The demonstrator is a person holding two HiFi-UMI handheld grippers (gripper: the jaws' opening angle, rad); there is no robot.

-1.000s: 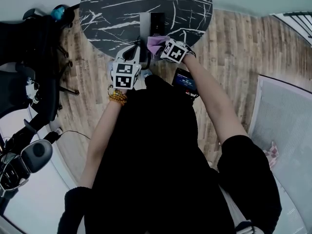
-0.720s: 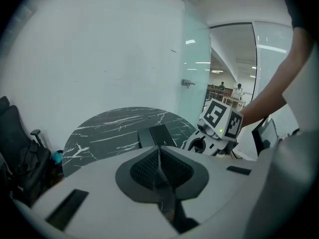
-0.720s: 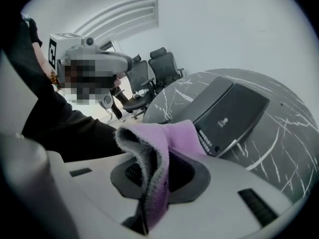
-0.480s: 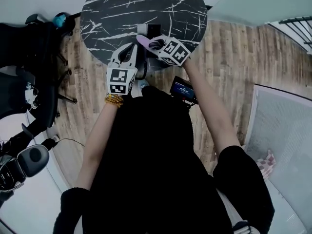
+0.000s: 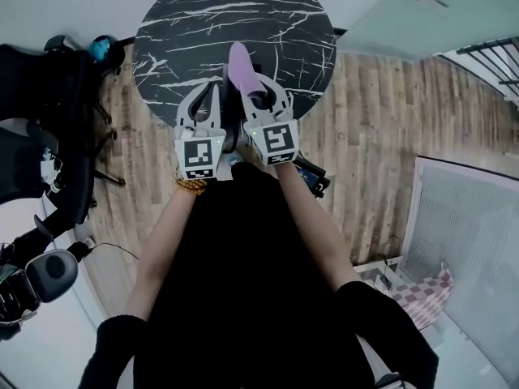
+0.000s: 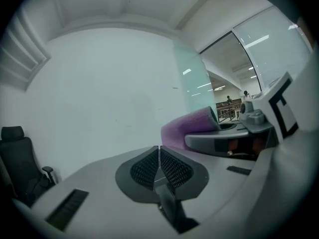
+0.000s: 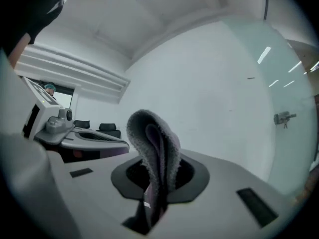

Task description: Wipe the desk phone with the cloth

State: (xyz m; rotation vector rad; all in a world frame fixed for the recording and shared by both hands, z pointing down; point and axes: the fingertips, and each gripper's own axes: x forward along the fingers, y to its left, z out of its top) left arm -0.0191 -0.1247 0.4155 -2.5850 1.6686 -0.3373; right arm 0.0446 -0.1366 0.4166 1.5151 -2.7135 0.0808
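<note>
The purple cloth (image 5: 240,66) sticks up from my right gripper (image 5: 257,96), which is shut on it over the near edge of the round black marble table (image 5: 276,14). In the right gripper view the folded cloth (image 7: 153,151) stands between the jaws of the right gripper (image 7: 156,174), facing a white wall. My left gripper (image 5: 212,89) is held close beside it on the left. Its jaws are shut with nothing in them, as seen on the left gripper (image 6: 159,152); the cloth (image 6: 192,125) shows to its right. The desk phone shows in no view.
Black office chairs (image 5: 45,104) stand left of the table, one also in the left gripper view (image 6: 17,158). A dark device with a screen (image 5: 312,177) hangs by the person's body. Wooden floor (image 5: 373,136) lies to the right, with a grey mat (image 5: 466,233).
Both grippers rose off the table and came together side by side. The right one lifted the cloth away from the desk phone, which no longer shows.
</note>
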